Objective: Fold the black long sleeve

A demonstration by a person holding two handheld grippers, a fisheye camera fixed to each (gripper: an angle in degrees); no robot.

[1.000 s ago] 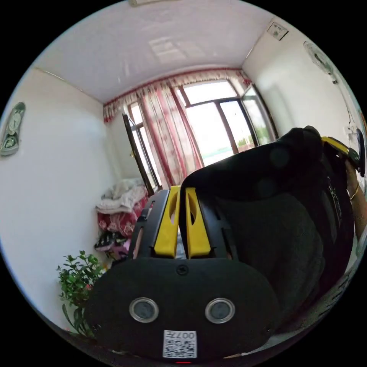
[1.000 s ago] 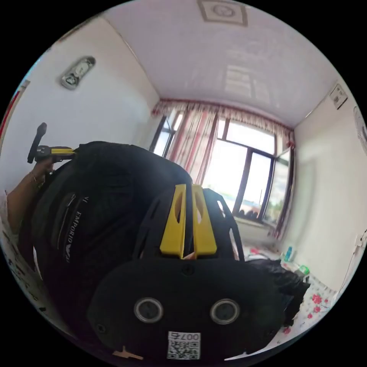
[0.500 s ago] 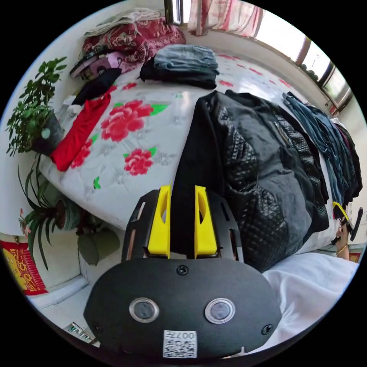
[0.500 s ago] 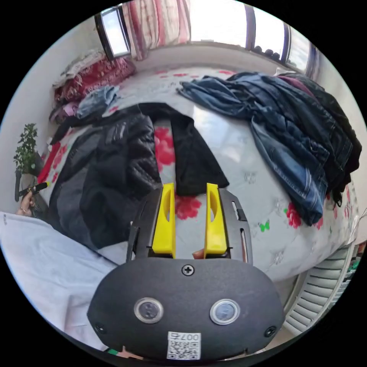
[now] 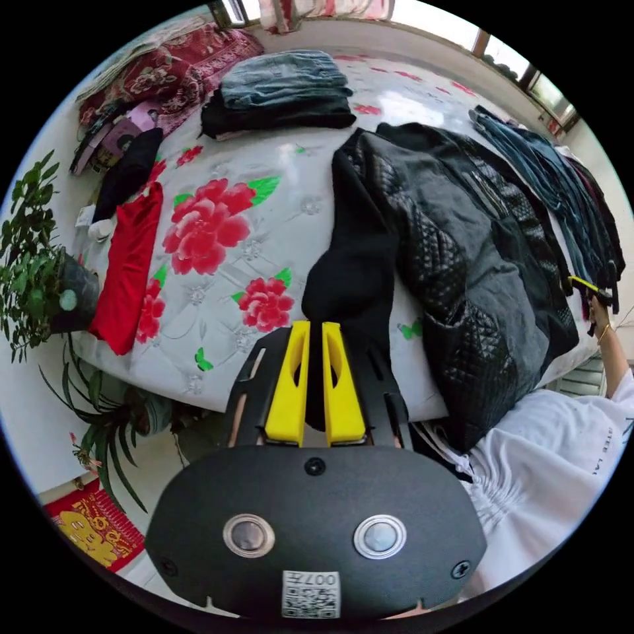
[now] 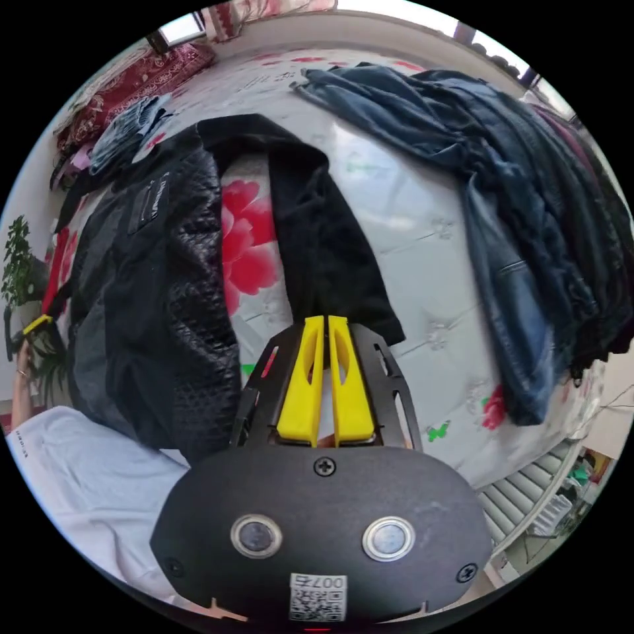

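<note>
Since half a second ago my right gripper [image 6: 325, 321] has clenched on a sleeve end, my left gripper [image 5: 314, 327] clamps the other, the black long sleeve [image 5: 456, 244] lies flat ahead, unfolded.

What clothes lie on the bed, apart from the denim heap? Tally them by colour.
Black: 3, namely black long sleeve, folded black piece, black piece by the red one
Red: 1, red garment
Blue: 1, folded denim
Total: 5

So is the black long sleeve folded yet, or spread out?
Spread out: the black long sleeve lies open on the bed, sleeves out to each side.
</note>
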